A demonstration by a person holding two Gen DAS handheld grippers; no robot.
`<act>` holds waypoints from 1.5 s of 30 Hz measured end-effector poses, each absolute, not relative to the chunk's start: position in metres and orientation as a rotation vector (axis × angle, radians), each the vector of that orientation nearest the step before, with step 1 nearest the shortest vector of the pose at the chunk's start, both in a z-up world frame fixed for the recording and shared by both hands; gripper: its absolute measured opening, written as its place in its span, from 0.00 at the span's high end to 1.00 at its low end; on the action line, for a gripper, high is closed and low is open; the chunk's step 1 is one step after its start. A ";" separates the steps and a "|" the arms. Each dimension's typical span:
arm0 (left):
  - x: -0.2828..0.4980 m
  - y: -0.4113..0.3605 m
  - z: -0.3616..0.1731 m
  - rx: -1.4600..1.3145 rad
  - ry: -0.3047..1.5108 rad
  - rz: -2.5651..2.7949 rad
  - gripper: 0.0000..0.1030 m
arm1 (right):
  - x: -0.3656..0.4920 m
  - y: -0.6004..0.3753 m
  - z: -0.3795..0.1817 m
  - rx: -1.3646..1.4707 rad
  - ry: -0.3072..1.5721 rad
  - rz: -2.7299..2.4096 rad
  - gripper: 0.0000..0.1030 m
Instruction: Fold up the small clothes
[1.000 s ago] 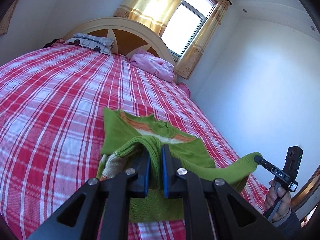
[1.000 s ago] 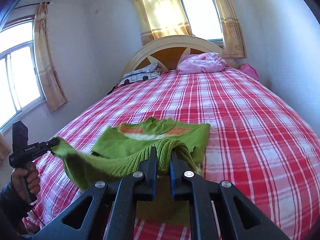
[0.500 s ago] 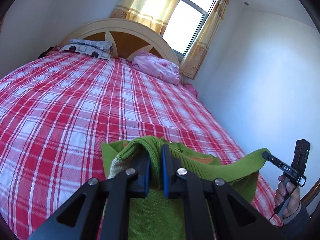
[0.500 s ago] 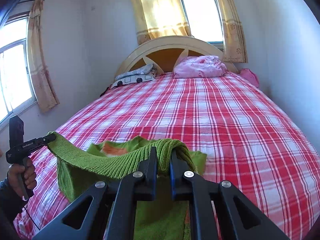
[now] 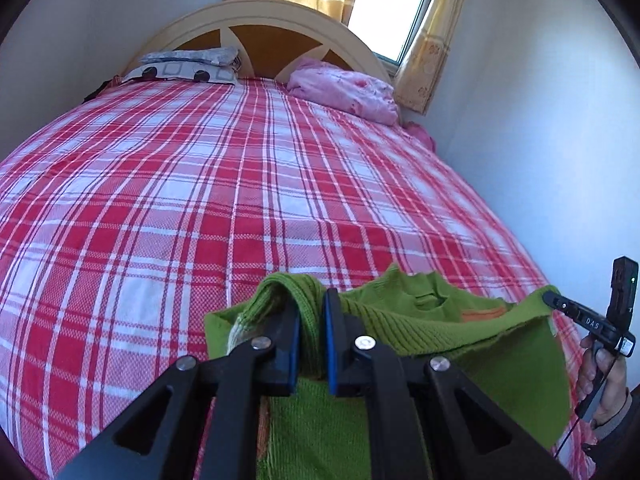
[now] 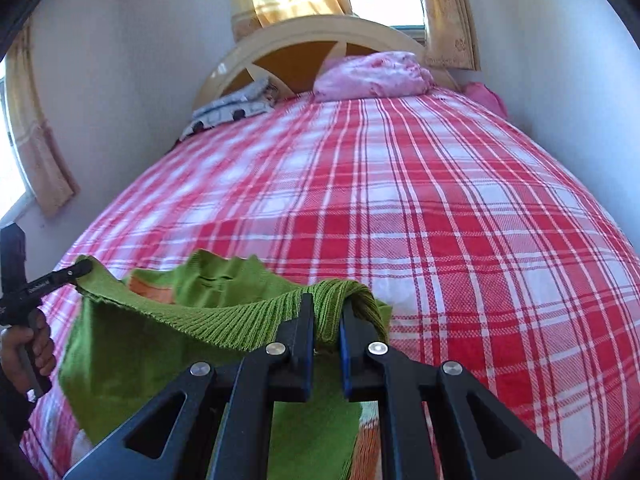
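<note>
Mostly the views are filled by the bed with its red plaid sheet point(image 5: 224, 184), which gives a wide, flat place for folding; at its far end, against the headboard point(image 5: 260, 20), lie a pink bundle point(image 5: 344, 90) and a grey patterned pillow point(image 5: 188, 66), well apart from the work. Near the close edge of the bed is the green knitted sweater point(image 5: 516, 368), a small one with an orange stripe. Its ribbed hem is lifted off the sheet and stretched between the two tools, while the collar part seems to rest on the bed. The left gripper point(image 5: 311, 320) has its jaws closed on one corner of the hem, and the right gripper point(image 6: 326, 320) is closed on the other corner in the same way. I think the two corners are held apart so that the edge stays straight and the cloth does not wrinkle. Probably the lower half is being carried toward the collar, to make a fold across the body.
</note>
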State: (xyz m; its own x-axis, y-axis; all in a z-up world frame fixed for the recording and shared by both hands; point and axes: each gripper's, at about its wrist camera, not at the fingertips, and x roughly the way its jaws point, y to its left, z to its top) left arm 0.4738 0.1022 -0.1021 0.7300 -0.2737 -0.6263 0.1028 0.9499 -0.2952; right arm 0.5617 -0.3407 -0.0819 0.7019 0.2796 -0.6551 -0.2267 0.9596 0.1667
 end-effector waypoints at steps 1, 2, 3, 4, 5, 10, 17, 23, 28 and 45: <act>0.478 0.103 -0.104 -0.252 0.731 -0.198 0.84 | 0.568 -0.340 -0.085 0.076 0.749 0.279 0.91; 0.481 0.103 -0.106 -0.251 0.735 -0.179 0.82 | 0.574 -0.339 -0.089 0.075 0.770 0.281 0.91; 0.482 0.104 -0.108 -0.251 0.741 -0.158 0.77 | 0.585 -0.336 -0.098 0.065 0.825 0.274 0.90; 0.483 0.105 -0.110 -0.254 0.756 -0.134 0.64 | 0.590 -0.336 -0.103 0.065 0.850 0.260 0.89; 0.483 0.108 -0.112 -0.263 0.768 -0.120 0.57 | 0.593 -0.336 -0.109 0.068 0.871 0.247 0.87; 0.460 0.115 -0.117 -0.280 0.759 -0.105 0.35 | 0.582 -0.339 -0.114 0.041 0.867 0.216 0.33; 0.412 0.109 -0.131 -0.203 0.815 -0.096 0.35 | 0.518 -0.335 -0.099 -0.054 0.847 0.244 0.33; 0.373 0.117 -0.144 -0.259 0.837 -0.153 0.47 | 0.467 -0.353 -0.111 0.062 0.915 0.260 0.33; 0.355 0.119 -0.145 -0.254 0.816 -0.163 0.64 | 0.441 -0.351 -0.124 0.129 0.952 0.307 0.49; 0.337 0.139 -0.145 -0.321 0.758 -0.201 0.95 | 0.421 -0.353 -0.134 0.160 0.928 0.303 0.81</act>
State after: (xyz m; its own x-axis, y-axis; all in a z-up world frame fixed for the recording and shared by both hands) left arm 0.3375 0.1390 -0.1451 0.7106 -0.2927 -0.6398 0.0634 0.9323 -0.3561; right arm 0.4214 -0.3533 -0.1342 0.5611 0.3245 -0.7615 -0.1878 0.9459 0.2647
